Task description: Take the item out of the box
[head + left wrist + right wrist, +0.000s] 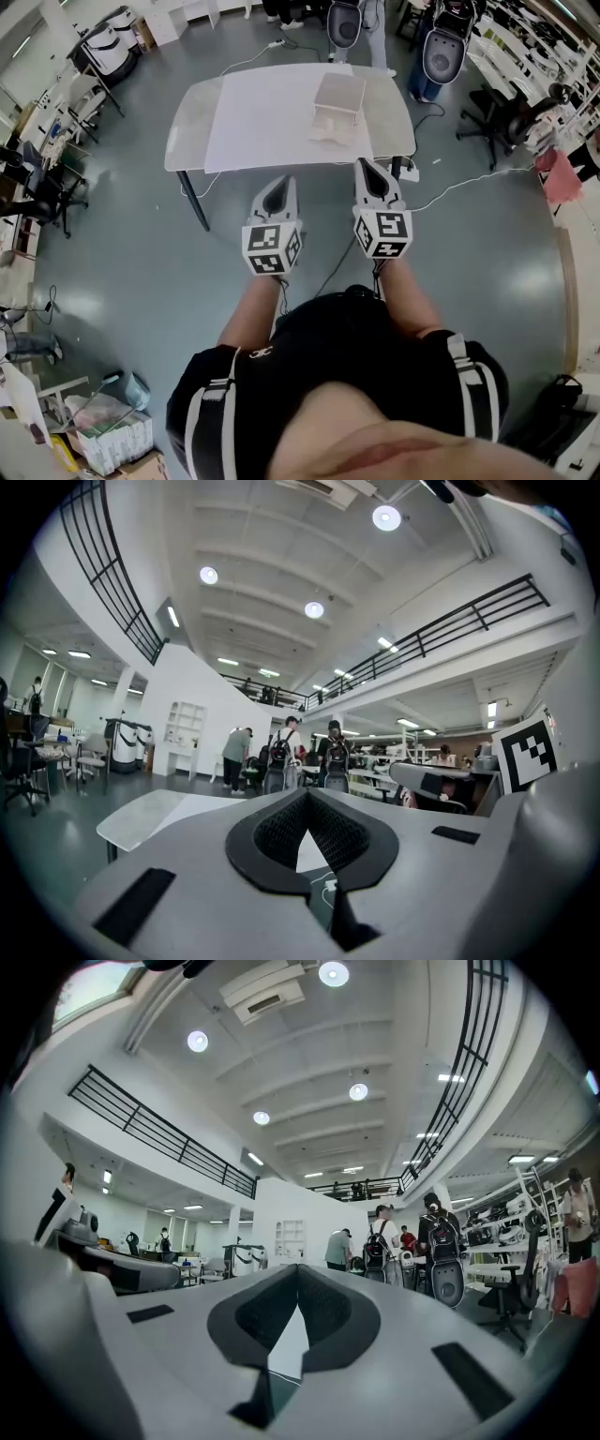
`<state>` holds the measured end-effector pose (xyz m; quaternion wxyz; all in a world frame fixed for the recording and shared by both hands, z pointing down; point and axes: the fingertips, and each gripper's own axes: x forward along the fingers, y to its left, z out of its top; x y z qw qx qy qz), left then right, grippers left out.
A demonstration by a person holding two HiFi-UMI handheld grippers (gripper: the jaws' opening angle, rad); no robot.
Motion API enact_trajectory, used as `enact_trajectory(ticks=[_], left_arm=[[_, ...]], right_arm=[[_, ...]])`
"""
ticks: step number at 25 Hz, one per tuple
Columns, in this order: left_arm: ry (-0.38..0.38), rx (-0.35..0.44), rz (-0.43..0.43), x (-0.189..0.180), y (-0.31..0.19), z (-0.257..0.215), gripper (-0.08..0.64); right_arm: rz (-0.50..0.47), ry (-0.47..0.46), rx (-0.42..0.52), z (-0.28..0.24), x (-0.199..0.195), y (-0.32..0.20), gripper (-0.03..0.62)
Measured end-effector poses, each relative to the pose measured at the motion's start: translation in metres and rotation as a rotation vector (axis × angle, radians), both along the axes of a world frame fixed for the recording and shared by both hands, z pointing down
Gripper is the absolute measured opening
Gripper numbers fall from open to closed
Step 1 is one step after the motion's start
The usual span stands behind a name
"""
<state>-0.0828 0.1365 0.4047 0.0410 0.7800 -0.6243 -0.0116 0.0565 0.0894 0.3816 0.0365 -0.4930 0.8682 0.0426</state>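
Though ahead, box (337, 106) beyond hand-held grippers (280, 182) (365, 166)

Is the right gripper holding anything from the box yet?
No: the right gripper is shut on nothing, short of the table where the box sits.

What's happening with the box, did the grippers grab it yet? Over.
Left gripper and right gripper both shut, empty, short of the table. Box sits on it, untouched. No blocker seen.
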Motion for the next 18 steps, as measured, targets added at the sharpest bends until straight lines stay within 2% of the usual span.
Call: enact_trajectory(ticks=[10, 18], left_arm=[[0.007, -0.018, -0.010, -0.014, 0.003, 0.015, 0.012], [-0.030, -0.018, -0.022, -0.021, -0.038, 0.018, 0.012]], right_arm=[[-0.003, 0.002, -0.011, 0.010, -0.006, -0.001, 0.014], [-0.001, -0.039, -0.006, 0.015, -0.013, -0.051, 0.014]])
